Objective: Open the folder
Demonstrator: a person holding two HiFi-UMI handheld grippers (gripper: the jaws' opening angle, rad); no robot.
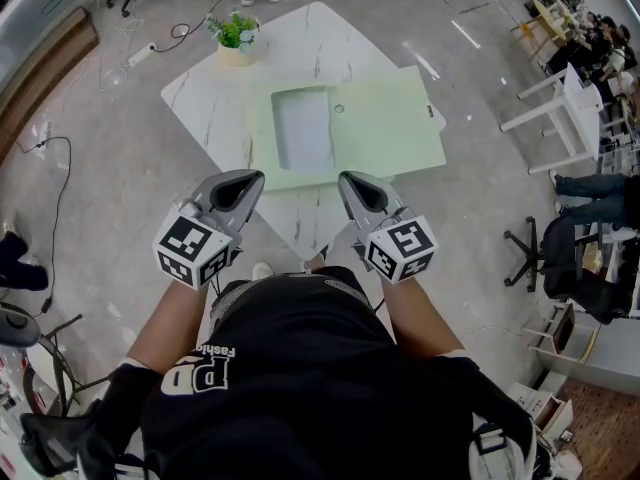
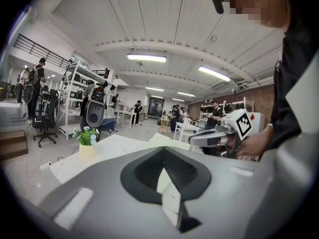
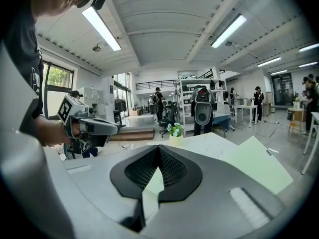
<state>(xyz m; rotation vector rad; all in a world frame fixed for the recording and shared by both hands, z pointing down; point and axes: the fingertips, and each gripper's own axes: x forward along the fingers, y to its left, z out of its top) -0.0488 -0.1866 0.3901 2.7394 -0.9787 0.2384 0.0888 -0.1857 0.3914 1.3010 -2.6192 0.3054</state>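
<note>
Head view: green folder point(image 1: 385, 118) on marble tbl point(image 1: 330, 38), grey floor point(image 1: 100, 178); left claw point(image 1: 252, 180), right claw point(image 1: 347, 180) pressed together.

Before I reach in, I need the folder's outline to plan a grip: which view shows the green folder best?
The head view: nearly the whole green folder lies flat on the marble table, seen from above. The right gripper view shows only its right part, foreshortened; the left gripper view, a thin sliver.

Black white-lettered T-shirt point(image 1: 320, 368); grey left tool point(image 1: 254, 179), right tool point(image 1: 347, 179).
</note>
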